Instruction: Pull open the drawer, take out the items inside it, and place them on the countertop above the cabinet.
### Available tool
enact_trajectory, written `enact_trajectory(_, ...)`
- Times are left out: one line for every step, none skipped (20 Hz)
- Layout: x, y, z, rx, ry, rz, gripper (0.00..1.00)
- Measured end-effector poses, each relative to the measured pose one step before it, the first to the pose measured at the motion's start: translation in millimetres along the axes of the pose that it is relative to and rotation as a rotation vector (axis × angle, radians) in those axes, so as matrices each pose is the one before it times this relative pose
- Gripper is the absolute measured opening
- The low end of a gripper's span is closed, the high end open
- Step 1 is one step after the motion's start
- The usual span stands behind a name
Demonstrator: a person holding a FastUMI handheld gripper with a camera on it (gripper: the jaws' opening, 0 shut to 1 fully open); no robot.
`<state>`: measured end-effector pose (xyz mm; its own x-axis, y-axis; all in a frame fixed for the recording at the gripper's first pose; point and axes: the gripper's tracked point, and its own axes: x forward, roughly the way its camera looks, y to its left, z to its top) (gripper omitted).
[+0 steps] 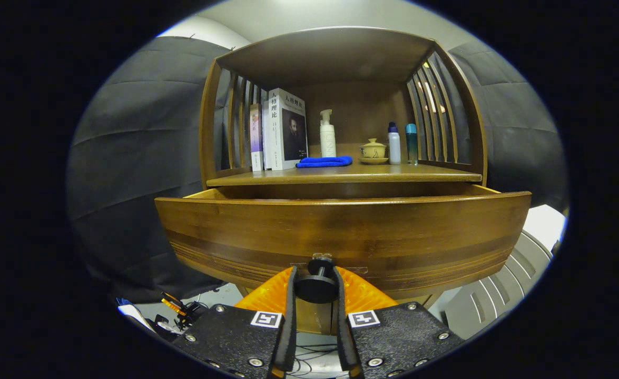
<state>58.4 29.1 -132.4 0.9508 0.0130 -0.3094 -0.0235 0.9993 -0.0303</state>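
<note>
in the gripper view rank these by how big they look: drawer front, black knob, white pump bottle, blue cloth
1. drawer front, by far.
2. black knob, held between the gripper fingers; nearness to the camera inflates it.
3. white pump bottle and blue cloth look about alike, so unranked.

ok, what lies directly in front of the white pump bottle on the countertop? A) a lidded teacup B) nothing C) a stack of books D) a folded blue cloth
D: the folded blue cloth lies just ahead of the white pump bottle on the countertop, while the hand-held gripper is closed on the drawer knob below.
</note>
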Motion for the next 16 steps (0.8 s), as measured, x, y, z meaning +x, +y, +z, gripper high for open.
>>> enact_trajectory(-5.0, 1.12, -5.19, -0.00641, 0.00621, 0.00294, 0.32)
enact_trajectory(-5.8, 2.18, -0.06, -0.00627, -0.00575, 0.01195, 0.32)
enact_trajectory(-3.54, 2.89, -3.81, -0.0068, 0.01073, 0.0079, 0.32)
enact_trajectory(-5.78, 2.66, 0.06, -0.00688, -0.00368, 0.01029, 0.32)
enact_trajectory(-3.79, 2.87, -1.78, -0.00013, 0.00667, 0.01037, 0.32)
enact_trajectory(-4.37, 2.2, -1.21, 0.00309, 0.00096, 0.01003, 0.32)
enact_trajectory(-4.69, 1.53, -1.76, 0.00746, 0.0076, 0.00929, 0.32)
enact_trajectory(-4.89, 1.56, -1.95, 0.01697, 0.00423, 0.01088, 0.32)
enact_trajectory(-4.5, 2.4, -1.65, 0.00364, 0.00668, 0.0097, 0.32)
enact_trajectory(-4.74, 1.97, -0.95, -0.0091, -0.00035, 0.00762, 0.32)
enact_trajectory(-4.84, 1.9, -1.42, -0.00445, 0.00293, 0.0072, 0.32)
enact_trajectory(-3.79, 2.89, -2.23, -0.00358, 0.00143, 0.00715, 0.32)
enact_trajectory(-2.85, 2.32, -0.47, -0.00379, 0.00049, 0.00717, 0.32)
enact_trajectory(-2.56, 2.52, -1.3, -0.0041, -0.0004, 0.00461, 0.32)
enact_trajectory(-2.53, 2.26, -0.97, -0.00165, 0.00041, 0.00374, 0.32)
enact_trajectory(-2.57, 3.01, -1.49, -0.00618, -0.001, 0.00399, 0.32)
